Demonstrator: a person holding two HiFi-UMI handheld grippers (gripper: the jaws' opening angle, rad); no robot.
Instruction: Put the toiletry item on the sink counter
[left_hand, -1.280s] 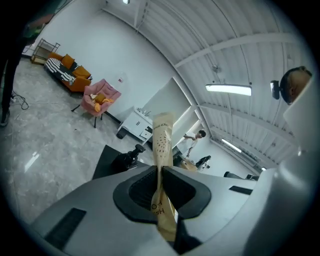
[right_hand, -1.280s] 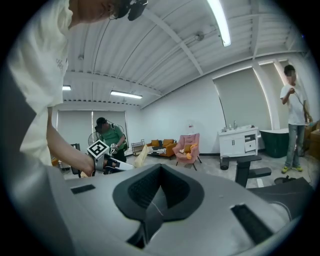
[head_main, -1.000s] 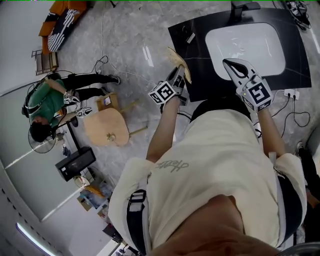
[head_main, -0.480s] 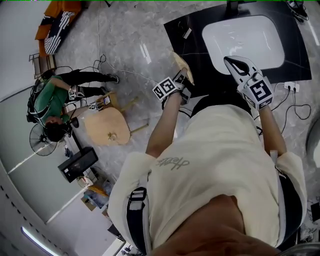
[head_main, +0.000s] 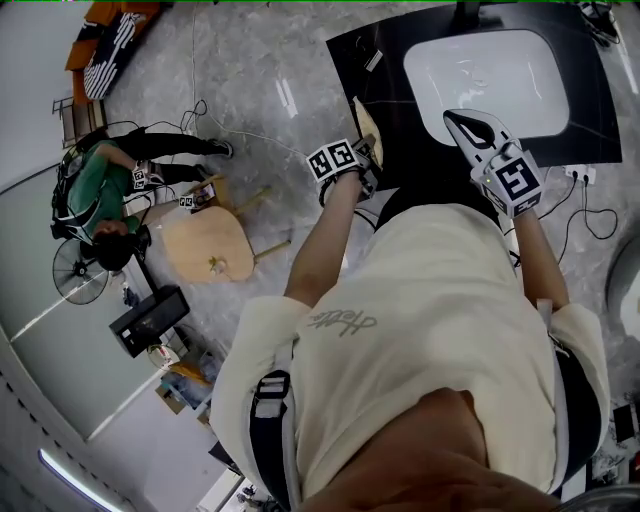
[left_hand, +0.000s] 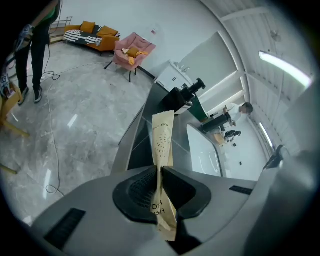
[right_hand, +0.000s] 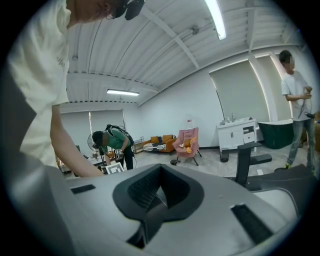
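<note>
A tan paper toiletry packet stands upright between the jaws of my left gripper, which is shut on its lower part. In the head view the packet pokes out past the left gripper at the left front edge of the black sink counter. The counter and its white basin lie just ahead of the packet. My right gripper hovers over the counter's front edge below the basin. In its own view the right gripper is shut on nothing.
A black faucet stands behind the basin and a small item lies on the counter's left. A round wooden stool, a person in green and floor cables are to the left. A power strip lies right of the counter.
The left gripper has carried the packet a little forward, toward the counter's edge. The right gripper has hardly moved.
</note>
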